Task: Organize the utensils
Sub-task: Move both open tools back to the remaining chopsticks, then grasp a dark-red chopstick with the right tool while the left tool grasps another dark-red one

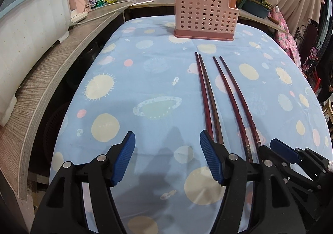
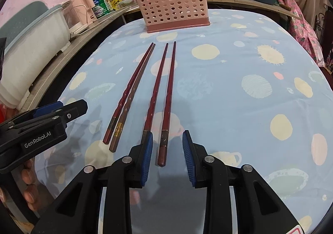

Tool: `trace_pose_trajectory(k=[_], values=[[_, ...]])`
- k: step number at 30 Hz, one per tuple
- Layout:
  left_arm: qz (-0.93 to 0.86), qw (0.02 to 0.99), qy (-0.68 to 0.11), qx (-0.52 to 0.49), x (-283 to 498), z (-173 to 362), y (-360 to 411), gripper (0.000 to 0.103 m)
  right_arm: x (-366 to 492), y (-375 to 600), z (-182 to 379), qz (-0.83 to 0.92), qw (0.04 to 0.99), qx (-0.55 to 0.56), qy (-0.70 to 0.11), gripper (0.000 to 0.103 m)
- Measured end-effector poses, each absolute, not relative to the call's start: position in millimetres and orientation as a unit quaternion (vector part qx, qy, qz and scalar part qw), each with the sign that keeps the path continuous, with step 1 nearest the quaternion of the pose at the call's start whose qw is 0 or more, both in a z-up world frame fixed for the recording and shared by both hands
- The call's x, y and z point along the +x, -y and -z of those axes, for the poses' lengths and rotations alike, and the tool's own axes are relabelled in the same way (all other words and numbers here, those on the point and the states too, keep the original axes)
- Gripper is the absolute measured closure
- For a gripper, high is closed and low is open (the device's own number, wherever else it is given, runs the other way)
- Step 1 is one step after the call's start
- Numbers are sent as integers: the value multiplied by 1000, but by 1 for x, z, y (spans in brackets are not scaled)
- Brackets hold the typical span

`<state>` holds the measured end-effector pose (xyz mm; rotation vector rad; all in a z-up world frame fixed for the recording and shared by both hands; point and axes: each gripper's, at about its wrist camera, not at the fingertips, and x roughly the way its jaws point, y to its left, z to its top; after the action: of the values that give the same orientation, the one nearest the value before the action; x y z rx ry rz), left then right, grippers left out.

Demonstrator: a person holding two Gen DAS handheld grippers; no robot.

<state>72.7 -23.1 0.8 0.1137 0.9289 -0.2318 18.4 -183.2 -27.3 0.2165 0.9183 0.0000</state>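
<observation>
— Chopsticks, where do they lie?

— Four of them on the tablecloth (image 1: 145, 72), in two pairs, side by side, thin tips toward the pink holder (image 1: 205, 20) at the far end. The left pair (image 2: 129, 96) lies close together, almost touching along its length; the right pair (image 2: 163, 92) has a narrow gap between its sticks. Both pairs are well apart from the holder, which stands upright.

— And your left gripper (image 1: 167, 159)?

— My jaws stand wide apart over bare cloth, with nothing between the blue pads (image 1: 122, 161). The thick ends of the left pair run behind my right finger; whether it touches them I cannot tell.

— Your right gripper (image 2: 167, 159)?

— Apart too, though narrower. The butt of the rightmost chopstick (image 2: 164, 136) lies in the gap between my pads, touching neither. Its partner's butt passes just behind my left finger (image 2: 146, 157).

— Anything else nearby?

— A wooden shelf (image 1: 62, 63) along the left edge, carrying a pale tub (image 1: 31, 32).
</observation>
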Motion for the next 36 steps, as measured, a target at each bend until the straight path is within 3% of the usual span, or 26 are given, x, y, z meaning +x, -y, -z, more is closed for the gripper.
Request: trace_pose_trajectory(k=[7, 12, 36], values=[[114, 883, -451, 58, 70, 3, 26, 41, 18, 178, 35, 3, 890, 89, -447, 81], [120, 880, -456, 57, 69, 6, 28, 39, 17, 182, 36, 13, 890, 87, -446, 96], [133, 862, -483, 73, 68, 32, 47, 39, 11, 193, 37, 13, 891, 104, -442, 96]])
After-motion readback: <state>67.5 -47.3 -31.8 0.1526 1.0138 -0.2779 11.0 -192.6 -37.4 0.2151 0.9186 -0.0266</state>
